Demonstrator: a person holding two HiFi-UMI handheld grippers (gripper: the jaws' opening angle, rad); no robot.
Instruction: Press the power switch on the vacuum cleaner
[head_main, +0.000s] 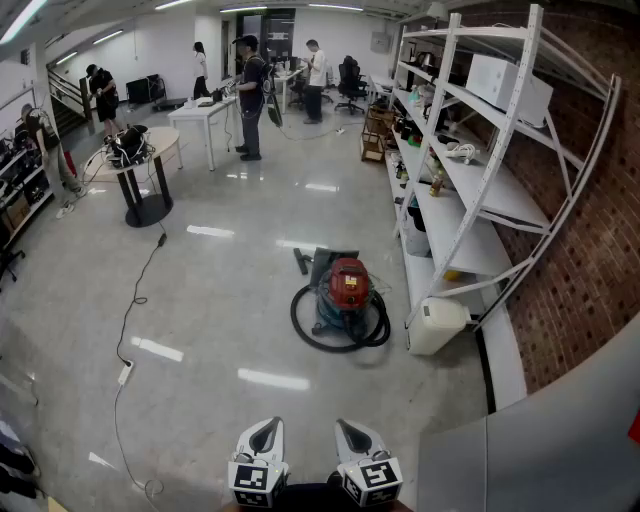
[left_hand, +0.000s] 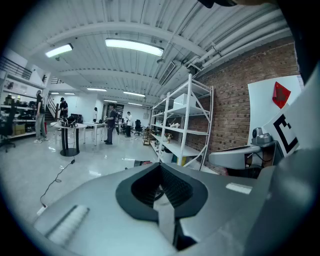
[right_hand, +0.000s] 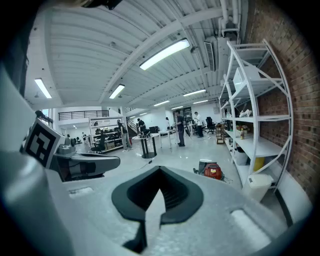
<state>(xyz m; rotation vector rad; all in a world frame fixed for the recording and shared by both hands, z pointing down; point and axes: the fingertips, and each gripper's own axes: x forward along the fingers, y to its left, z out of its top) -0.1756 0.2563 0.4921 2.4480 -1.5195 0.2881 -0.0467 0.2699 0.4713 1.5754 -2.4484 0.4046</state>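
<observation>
The vacuum cleaner (head_main: 347, 287), red on top with a blue-grey body and a black hose coiled round it, stands on the glossy floor a few paces ahead, beside the white shelving. The right gripper view shows it small, the vacuum cleaner (right_hand: 212, 171) lying right of the jaws. My left gripper (head_main: 264, 438) and right gripper (head_main: 358, 440) are held low at the bottom edge of the head view, side by side and far from the machine. In both gripper views the jaws meet with nothing between them: left gripper (left_hand: 161, 169), right gripper (right_hand: 160, 174).
White metal shelving (head_main: 470, 190) runs along the brick wall on the right, with a white bin (head_main: 436, 325) at its foot near the vacuum. A black cable (head_main: 135, 300) trails over the floor at left. A round table (head_main: 140, 165) and several people stand far back.
</observation>
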